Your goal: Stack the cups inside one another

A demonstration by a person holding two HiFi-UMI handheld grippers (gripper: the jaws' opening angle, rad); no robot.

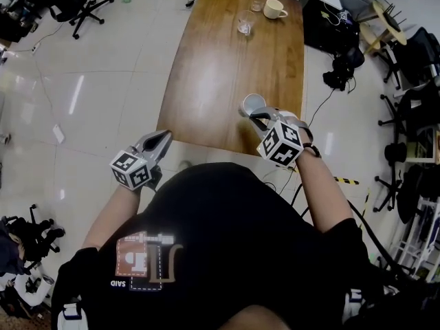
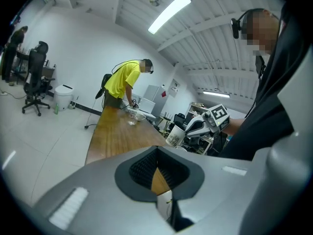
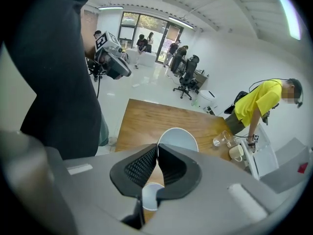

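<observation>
My right gripper point(image 1: 258, 117) is shut on the near rim of a white paper cup point(image 1: 253, 104) and holds it above the near edge of the wooden table point(image 1: 227, 60). In the right gripper view the cup's open mouth point(image 3: 177, 137) shows just past the jaw tips of the right gripper point(image 3: 157, 148). A second white cup point(image 3: 151, 198) stands on the table below them. My left gripper point(image 1: 161, 143) hangs off the table's near left corner, shut with nothing in it. From the left gripper point(image 2: 156, 151) view, the held cup point(image 2: 175, 136) and the right gripper point(image 2: 195, 126) are at the right.
At the table's far end stand a cream mug point(image 1: 274, 8) and two clear glasses point(image 1: 245, 25). A person in a yellow shirt point(image 3: 259, 106) leans over that end. Office chairs point(image 1: 82, 5) and cables lie on the floor around the table.
</observation>
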